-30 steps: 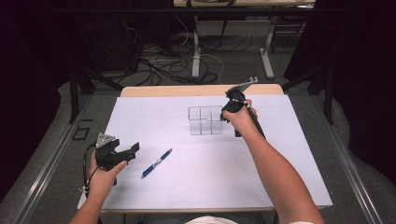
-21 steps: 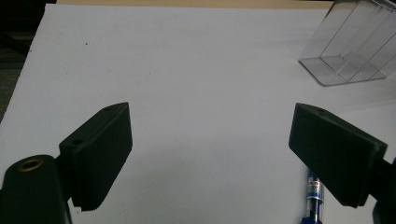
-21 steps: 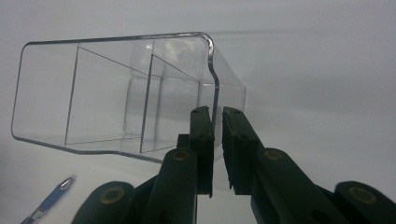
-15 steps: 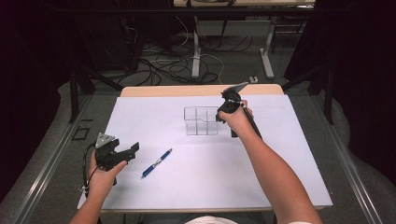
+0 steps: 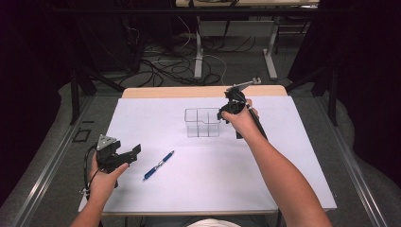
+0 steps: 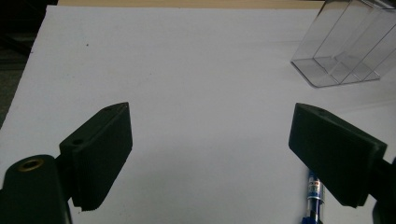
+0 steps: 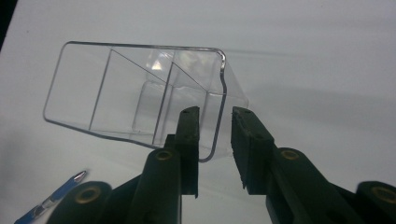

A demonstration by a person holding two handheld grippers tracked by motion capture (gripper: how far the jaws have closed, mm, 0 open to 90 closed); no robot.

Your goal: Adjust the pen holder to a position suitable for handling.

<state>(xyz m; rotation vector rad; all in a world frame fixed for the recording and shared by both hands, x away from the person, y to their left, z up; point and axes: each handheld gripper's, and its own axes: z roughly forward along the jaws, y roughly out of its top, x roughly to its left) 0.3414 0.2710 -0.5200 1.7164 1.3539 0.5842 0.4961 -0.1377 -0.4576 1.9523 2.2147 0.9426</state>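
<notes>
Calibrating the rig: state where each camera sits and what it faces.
High view: above the person's side, looking forward and down at the table; both forearms show.
Left gripper view: rides the left gripper, facing the table; open jaws show.
Right gripper view: rides the right gripper, whose jaws straddle the organizer's wall.
All share the clear organizer and blue pen.
</notes>
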